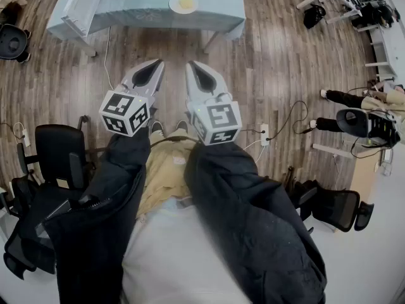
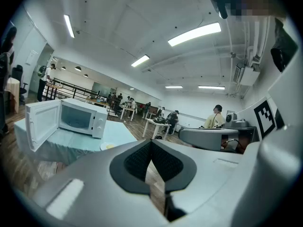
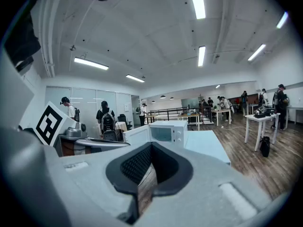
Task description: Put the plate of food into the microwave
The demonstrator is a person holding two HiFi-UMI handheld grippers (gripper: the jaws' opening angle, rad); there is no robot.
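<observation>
Now | left gripper (image 1: 156, 64), right gripper (image 1: 190, 65) closed, empty | plate (image 1: 183, 4) well ahead on tabletop (image 1: 218, 8) | microwave (image 2: 78, 118) open to receive it

table (image 1: 126, 11) (blue-covered) | on it: microwave (image 2: 78, 118), door open; plate of food (image 1: 183, 4)

Bright, even light from long ceiling strips (image 2: 194, 33) high above the microwave (image 2: 78, 118), blown out to plain white. Only soft, faint shadows on the wooden floor (image 1: 266, 75) in front of the microwave's worktop (image 1: 215, 11). Heavy fisheye bending throughout, with black vignetted corners in both gripper views. Sharp around the microwave, soft in the nearest foreground, smeared toward the rims.
</observation>
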